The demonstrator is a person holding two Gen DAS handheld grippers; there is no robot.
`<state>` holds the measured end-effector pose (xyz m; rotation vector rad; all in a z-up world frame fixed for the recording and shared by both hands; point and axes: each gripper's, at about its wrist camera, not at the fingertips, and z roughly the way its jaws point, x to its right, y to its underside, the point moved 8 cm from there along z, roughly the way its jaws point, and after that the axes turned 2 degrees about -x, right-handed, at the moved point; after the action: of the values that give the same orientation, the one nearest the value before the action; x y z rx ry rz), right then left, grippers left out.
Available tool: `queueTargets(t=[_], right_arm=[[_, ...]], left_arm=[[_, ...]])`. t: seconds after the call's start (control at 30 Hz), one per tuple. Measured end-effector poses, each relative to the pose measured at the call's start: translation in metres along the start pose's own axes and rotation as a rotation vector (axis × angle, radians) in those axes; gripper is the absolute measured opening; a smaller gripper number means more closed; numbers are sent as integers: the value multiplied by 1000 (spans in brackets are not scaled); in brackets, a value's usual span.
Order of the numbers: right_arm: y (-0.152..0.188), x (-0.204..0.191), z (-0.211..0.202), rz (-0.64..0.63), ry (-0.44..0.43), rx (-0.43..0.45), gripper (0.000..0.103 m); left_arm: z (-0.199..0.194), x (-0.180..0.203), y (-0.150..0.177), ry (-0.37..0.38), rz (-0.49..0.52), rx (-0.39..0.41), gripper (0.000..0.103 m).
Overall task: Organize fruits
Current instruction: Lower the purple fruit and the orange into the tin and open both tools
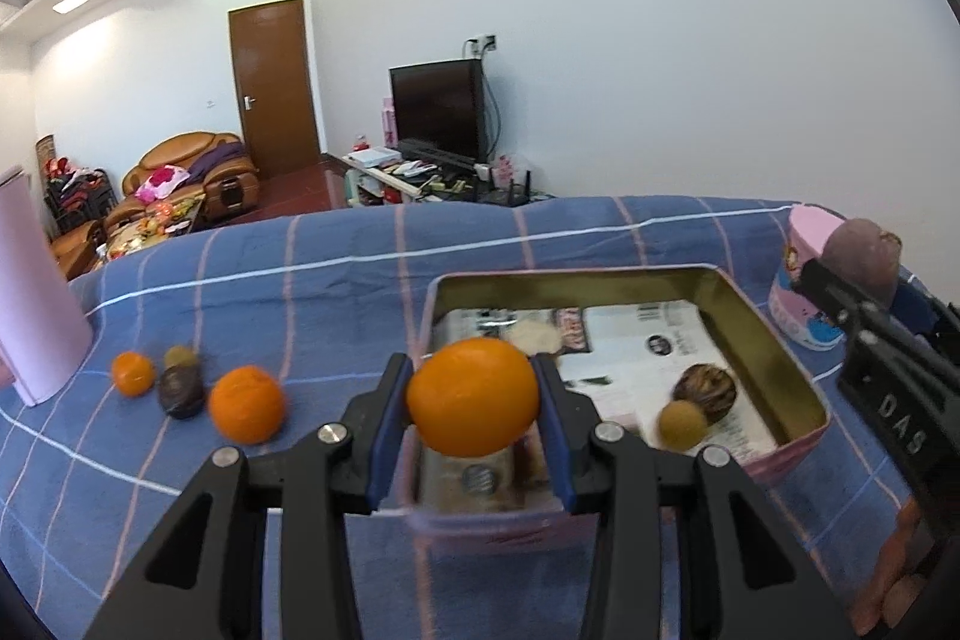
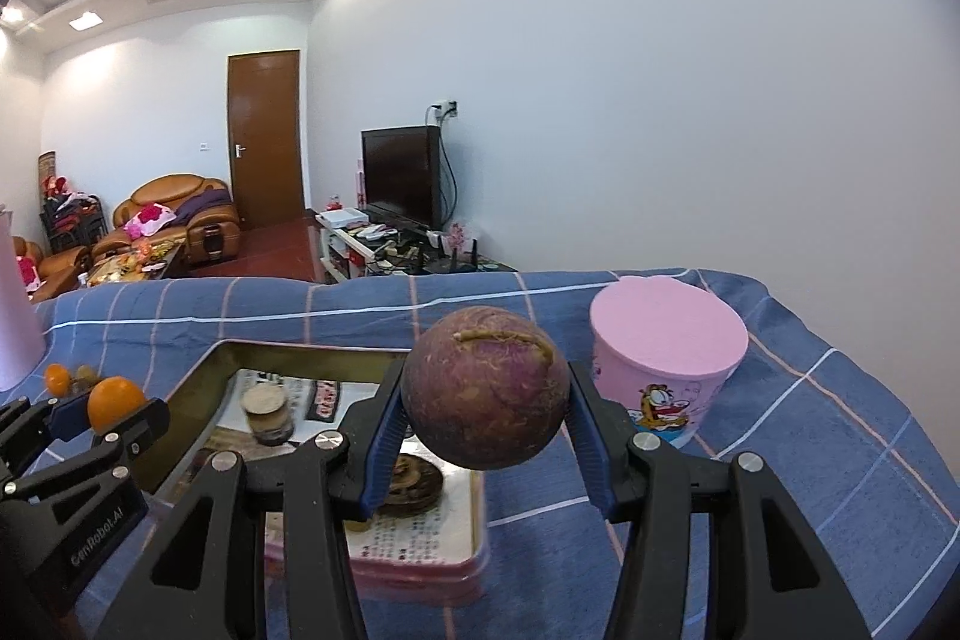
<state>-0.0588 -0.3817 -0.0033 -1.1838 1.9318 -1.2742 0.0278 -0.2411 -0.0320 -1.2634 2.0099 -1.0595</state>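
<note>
My left gripper is shut on an orange and holds it above the near rim of a pink tin box with a gold inside. In the box lie a dark brown fruit and a small tan fruit. My right gripper is shut on a purple round fruit, held above the box's right edge; it also shows at the right of the left wrist view. On the cloth to the left lie two oranges, a dark fruit and a small greenish one.
A blue checked cloth covers the table. A pink lidded tub stands right of the box. A tall pink cylinder stands at the far left. Printed paper lines the box floor. Behind are a sofa, a door and a TV.
</note>
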Motion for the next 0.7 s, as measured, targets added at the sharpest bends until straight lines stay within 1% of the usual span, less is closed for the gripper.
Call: queueTargets(t=[0.17, 0.33, 0.5, 0.6, 0.7], right_arm=[[1, 5, 10, -10, 30, -7, 53], [-1, 13, 23, 18, 43, -28, 53], [-5, 5, 39, 0, 19, -64, 53], [-4, -6, 46, -37, -11, -86, 53], [-2, -16, 56, -71, -38, -127, 53]], left_arm=[[12, 20, -7, 20, 10, -13, 42], [25, 32, -10, 38, 9, -35, 43], [36, 32, -13, 48, -4, -56, 42], [44, 32, -13, 65, -21, -84, 42], [49, 31, -13, 75, -33, -103, 42]])
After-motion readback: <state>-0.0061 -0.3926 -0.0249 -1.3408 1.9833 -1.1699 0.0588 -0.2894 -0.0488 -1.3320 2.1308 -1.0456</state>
